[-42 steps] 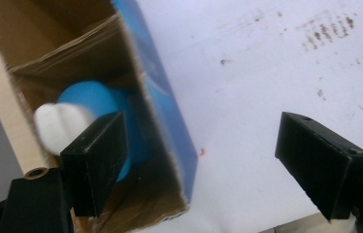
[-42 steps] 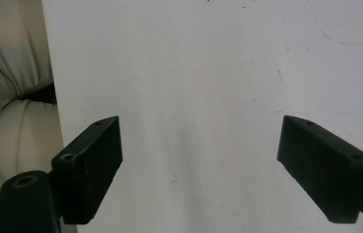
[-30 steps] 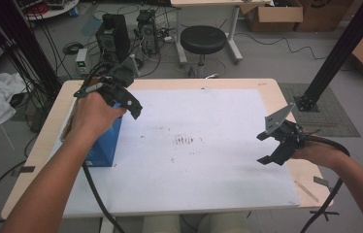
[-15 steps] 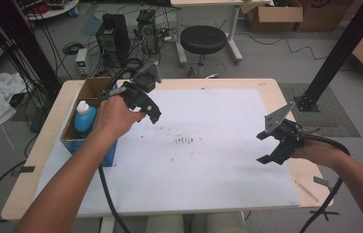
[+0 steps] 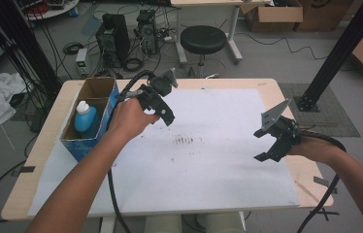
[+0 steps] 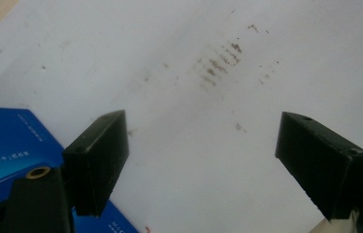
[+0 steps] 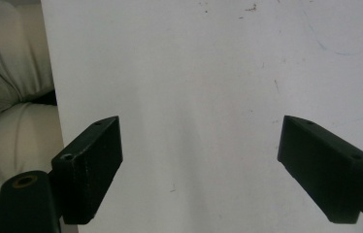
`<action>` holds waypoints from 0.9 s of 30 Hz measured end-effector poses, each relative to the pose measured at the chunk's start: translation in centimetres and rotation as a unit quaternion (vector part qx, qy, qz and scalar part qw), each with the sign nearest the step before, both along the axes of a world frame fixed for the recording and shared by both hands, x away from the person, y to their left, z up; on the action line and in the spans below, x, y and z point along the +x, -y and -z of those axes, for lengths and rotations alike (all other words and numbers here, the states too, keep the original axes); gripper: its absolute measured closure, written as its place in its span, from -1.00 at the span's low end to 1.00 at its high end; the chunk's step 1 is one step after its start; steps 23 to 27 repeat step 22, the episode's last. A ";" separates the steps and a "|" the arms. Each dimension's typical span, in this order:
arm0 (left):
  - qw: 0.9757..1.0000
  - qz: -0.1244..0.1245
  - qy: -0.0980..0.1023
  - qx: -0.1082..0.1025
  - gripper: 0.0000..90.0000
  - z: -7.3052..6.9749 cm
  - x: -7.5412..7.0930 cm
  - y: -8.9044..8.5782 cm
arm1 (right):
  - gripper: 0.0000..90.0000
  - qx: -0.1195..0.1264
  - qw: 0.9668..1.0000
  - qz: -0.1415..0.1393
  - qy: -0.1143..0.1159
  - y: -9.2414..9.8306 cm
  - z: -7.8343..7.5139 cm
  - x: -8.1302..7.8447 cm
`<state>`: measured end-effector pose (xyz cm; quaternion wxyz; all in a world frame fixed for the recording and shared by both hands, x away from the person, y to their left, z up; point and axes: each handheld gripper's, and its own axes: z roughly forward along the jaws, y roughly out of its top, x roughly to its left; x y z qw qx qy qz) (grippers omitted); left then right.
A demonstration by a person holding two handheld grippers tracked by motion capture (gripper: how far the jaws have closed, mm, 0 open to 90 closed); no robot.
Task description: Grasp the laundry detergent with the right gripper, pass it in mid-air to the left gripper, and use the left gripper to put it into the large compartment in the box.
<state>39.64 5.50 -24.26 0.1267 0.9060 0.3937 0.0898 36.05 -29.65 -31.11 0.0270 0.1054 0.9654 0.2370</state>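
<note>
Blue box (image 5: 92,127) sits at the bench's (image 5: 267,86) left edge with a bottle (image 5: 85,118) standing inside. Just beside it, the left tool (image 5: 162,112) hangs wide open, holding nothing. Its own camera sees brown smudges (image 6: 218,63) on white paper (image 5: 218,160). Far right, the right tool (image 5: 265,144) gapes, holding nothing too.

Blue box (image 5: 88,145) with brown cardboard interior, holding a blue bottle (image 5: 85,119) with white cap; white sheet (image 5: 218,160) with brown smudges (image 5: 185,141); black grippers (image 5: 162,109); tan table (image 5: 48,111).
</note>
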 end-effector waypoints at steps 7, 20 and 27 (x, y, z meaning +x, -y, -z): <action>1.000 0.013 -0.008 -0.002 -0.54 0.4 -0.1 0.4 | -0.65 -0.001 1.000 -0.007 0.000 -0.7 -0.1 0.1; 1.000 0.014 -0.012 -0.003 -0.54 0.6 -0.2 0.1 | -0.64 -0.002 1.000 -0.008 -0.002 -0.9 0.0 0.1; 1.000 0.014 -0.012 -0.003 -0.54 0.7 -0.2 0.1 | -0.64 -0.002 1.000 -0.009 -0.003 -0.9 0.1 0.0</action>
